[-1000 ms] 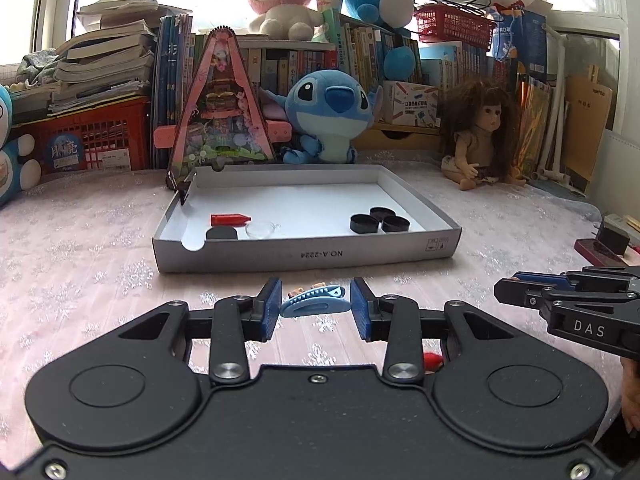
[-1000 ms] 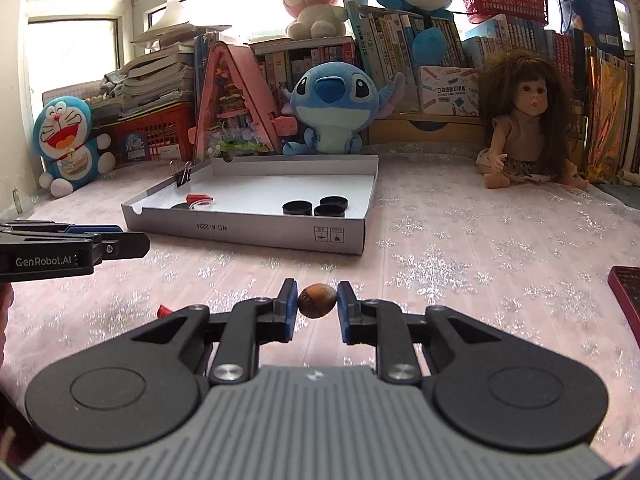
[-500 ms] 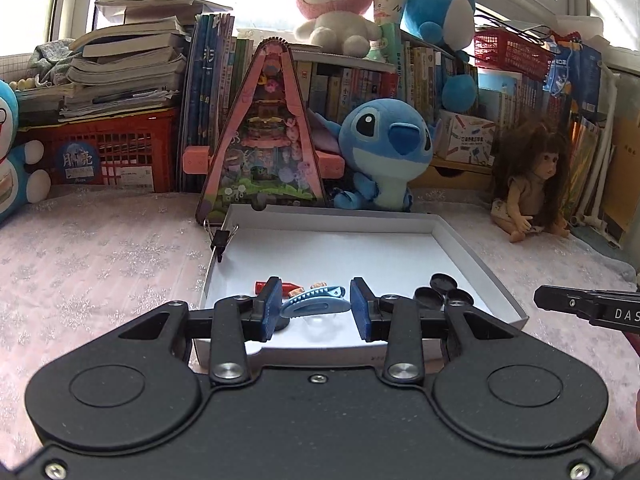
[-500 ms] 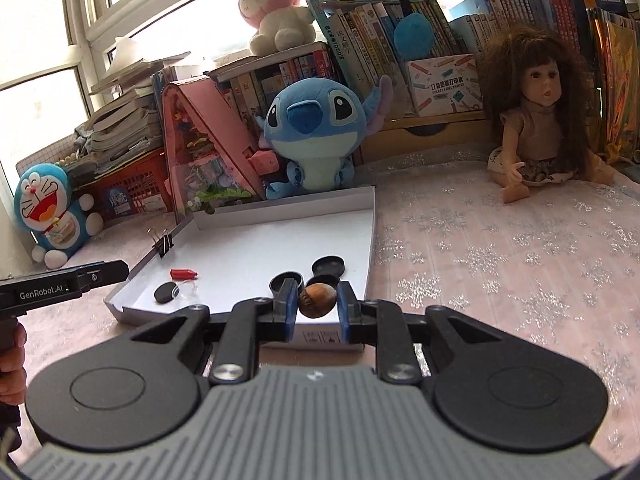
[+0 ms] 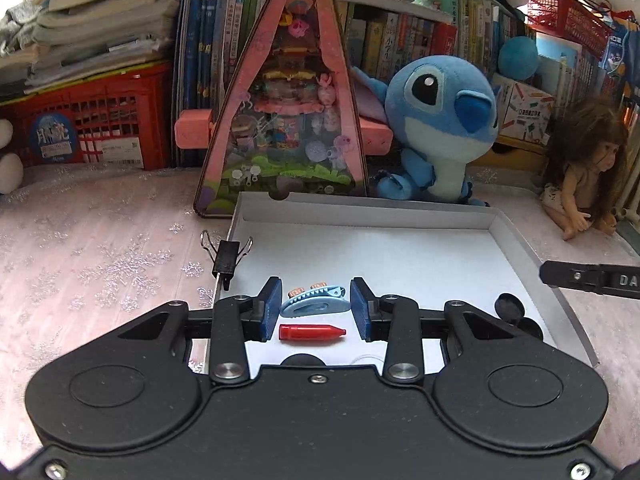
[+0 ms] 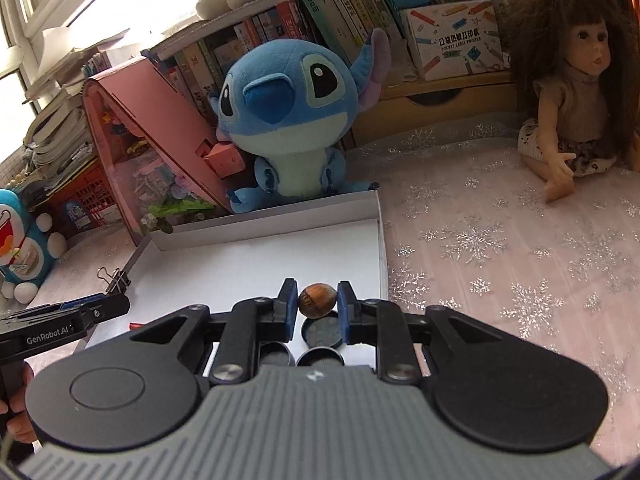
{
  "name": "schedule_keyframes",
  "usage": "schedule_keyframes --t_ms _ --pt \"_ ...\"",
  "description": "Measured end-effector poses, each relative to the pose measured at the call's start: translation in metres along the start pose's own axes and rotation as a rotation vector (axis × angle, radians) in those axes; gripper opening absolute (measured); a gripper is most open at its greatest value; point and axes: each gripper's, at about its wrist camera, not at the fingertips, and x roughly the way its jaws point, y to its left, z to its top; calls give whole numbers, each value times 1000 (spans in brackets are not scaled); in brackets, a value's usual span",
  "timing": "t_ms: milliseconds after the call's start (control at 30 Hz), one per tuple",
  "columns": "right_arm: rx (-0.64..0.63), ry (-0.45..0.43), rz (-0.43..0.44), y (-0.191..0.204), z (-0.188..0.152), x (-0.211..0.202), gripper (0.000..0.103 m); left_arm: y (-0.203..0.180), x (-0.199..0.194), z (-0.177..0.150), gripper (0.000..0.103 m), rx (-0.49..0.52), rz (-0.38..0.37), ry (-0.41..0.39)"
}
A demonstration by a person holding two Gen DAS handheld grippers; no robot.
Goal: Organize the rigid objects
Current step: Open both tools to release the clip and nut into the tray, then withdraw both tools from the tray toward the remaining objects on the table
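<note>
My left gripper (image 5: 314, 307) is shut on a light blue hair clip (image 5: 314, 304) and holds it over the left part of the white cardboard tray (image 5: 400, 212). A red bullet-shaped piece (image 5: 311, 332) lies in the tray just below the clip. My right gripper (image 6: 317, 305) is shut on a brown wooden ball (image 6: 317, 299) and holds it over the tray's right part (image 6: 280, 220), above several black round caps (image 6: 323, 332). The left gripper also shows at the left edge of the right wrist view (image 6: 104, 308).
A black binder clip (image 5: 226, 256) grips the tray's left wall. A pink triangular toy house (image 5: 288, 112), a blue plush toy (image 5: 444, 120) and bookshelves stand behind the tray. A doll (image 6: 576, 92) sits at the right on the snowflake tablecloth (image 6: 500, 264).
Both grippers have moved forward from the tablecloth to above the tray, each still holding its object. The tray now fills the lower view.
</note>
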Motion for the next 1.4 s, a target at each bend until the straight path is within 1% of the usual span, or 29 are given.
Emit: schedule_keyframes --t_ms 100,267,400,600,867,967,1000,1033,1067,1100,1133,1167,1233,1267,1400 --pt "23 27 -11 1 4 18 25 1 12 0 35 2 0 18" --pt "-3 27 -17 9 3 32 25 -1 22 -1 35 19 4 9" --pt "-8 6 -28 11 0 38 25 -2 28 -3 35 24 10 16" --pt "-12 10 -54 10 -6 45 25 -1 35 -8 35 30 25 22" --pt "-32 9 -72 11 -9 49 25 2 43 -13 35 33 37 40" --pt "-41 7 -77 12 -9 49 26 1 45 -14 35 44 47 35" --pt "-40 2 -74 12 -9 49 31 1 44 -14 35 46 50 34" --pt "-32 -12 -68 12 -10 46 32 0 43 -14 35 45 52 34" --pt "-21 -28 -61 11 -10 43 48 0 41 -14 36 41 52 26" --pt "-9 -46 -43 9 -9 38 56 0 37 -13 40 39 50 13" --pt "-2 -62 -32 9 -9 35 58 0 33 -13 43 37 49 0" --pt "2 -77 -29 8 -9 31 59 0 29 -12 48 36 49 -13" --pt "-2 -92 -23 8 -9 24 60 -1 18 -12 53 32 47 -39" --pt "-6 -96 -19 8 -9 20 62 -2 12 -13 58 30 47 -49" --pt "-54 -123 1 10 -17 -2 69 -10 -16 -24 74 69 28 -99"
